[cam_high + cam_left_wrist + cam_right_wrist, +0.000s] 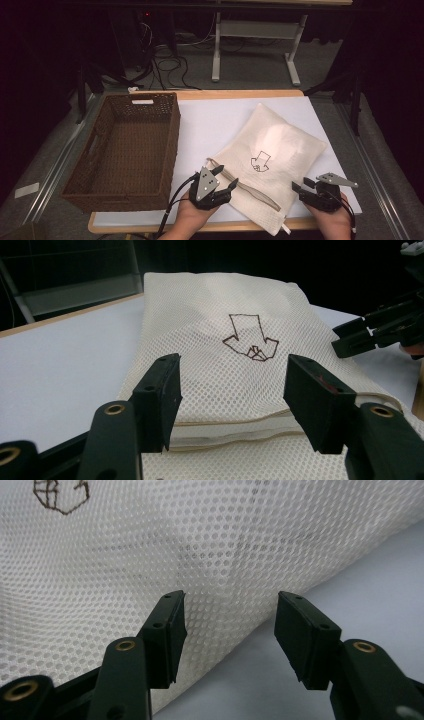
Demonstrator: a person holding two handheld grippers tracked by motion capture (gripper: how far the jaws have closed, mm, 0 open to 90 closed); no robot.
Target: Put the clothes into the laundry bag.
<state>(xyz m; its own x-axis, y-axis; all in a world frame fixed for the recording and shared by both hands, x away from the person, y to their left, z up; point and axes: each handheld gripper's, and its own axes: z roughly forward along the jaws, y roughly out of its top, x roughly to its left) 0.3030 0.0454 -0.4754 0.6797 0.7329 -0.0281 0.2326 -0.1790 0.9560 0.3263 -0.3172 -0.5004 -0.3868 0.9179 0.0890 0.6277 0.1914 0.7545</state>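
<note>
Your landmark is the mesh laundry bag, lying flat and slanted on the white table cover, its zipper end toward you. The wicker basket stands well apart from the bag on its left side, with nothing in it, so I judge the work barely begun: the bag is not lifted, and if it belongs in the basket, the whole carry is left.

Your left gripper sits at the bag's near-left edge, its jaws apart with the folded zipper hem between them but not pressed; in the left gripper view the pads stand clear of the cloth on both sides. Your right gripper is just beside the bag's near-right edge, jaws apart and clamped on nothing; the right gripper view shows the mesh edge running between them, though whether one pad brushes the cloth is hard to tell from that angle.

Beyond the bag's far end and between bag and basket the cover lies bare, giving you room to slide or swing leftward. Mind the basket's near-right wall, and the table's front edge close behind the bag's zipper corner.
</note>
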